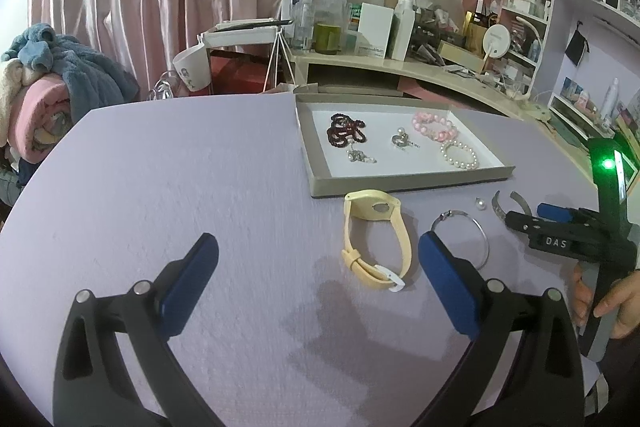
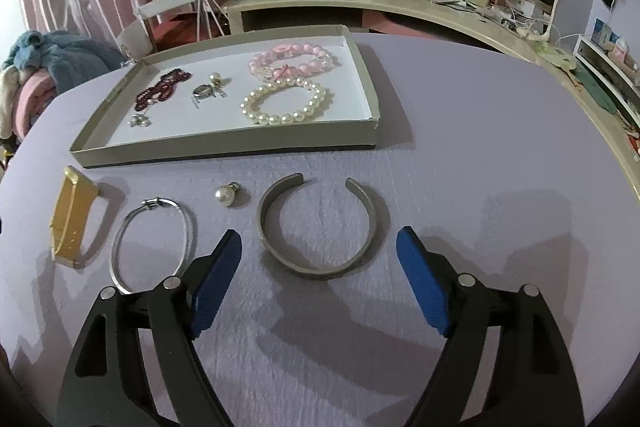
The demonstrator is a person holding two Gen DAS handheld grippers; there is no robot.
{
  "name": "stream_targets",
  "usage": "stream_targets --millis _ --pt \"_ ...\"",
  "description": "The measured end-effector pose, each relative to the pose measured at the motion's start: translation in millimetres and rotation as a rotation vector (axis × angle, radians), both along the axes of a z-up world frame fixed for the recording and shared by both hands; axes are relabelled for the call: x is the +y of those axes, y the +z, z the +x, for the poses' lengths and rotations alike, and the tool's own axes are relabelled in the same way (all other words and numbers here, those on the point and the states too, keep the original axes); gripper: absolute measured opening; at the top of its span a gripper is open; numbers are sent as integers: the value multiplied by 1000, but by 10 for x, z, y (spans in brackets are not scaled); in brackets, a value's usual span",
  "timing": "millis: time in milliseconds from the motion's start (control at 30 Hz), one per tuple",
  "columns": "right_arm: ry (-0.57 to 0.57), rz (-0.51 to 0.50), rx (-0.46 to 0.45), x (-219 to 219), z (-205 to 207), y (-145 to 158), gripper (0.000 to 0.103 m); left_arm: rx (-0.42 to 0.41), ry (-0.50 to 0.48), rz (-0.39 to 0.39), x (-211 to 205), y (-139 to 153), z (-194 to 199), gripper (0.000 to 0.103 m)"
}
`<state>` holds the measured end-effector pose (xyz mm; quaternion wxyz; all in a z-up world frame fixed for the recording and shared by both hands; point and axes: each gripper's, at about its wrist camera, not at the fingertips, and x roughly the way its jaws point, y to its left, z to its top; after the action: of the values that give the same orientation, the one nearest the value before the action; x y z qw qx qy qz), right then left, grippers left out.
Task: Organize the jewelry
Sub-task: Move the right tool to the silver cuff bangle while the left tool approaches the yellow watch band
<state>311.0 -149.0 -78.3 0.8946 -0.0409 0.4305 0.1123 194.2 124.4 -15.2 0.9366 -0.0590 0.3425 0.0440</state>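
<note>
Here, both grippers stand with fingers spread and empty above the tabletop (image 2: 460, 131): the left gripper (image 1: 318, 267) has the yellow watch strap (image 1: 376, 243) between its fingertips, the right gripper (image 2: 320, 259) frames the open cuff bangle (image 2: 320, 227).

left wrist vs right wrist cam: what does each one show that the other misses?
Left wrist only: the right gripper from outside, a hand on its handle, and the full yellow watch strap with its buckle.

Right wrist only: the whole open silver cuff lying ahead of the open right gripper; the left view sees just its ends.

Both: the tray holding the pearl bracelet, pink bracelet and dark red beads, plus the thin silver bangle and loose pearl on the table.
</note>
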Motion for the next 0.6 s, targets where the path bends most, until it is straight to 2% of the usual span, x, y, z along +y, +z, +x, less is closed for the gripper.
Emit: stream_targets --millis 133,600 --pt "-13 -12 23 11 66 -51 82 6 -2 1 -5 -23 6 100" --pt "-18 -17 14 72 134 -55 82 29 -5 0 -16 -85 40 100"
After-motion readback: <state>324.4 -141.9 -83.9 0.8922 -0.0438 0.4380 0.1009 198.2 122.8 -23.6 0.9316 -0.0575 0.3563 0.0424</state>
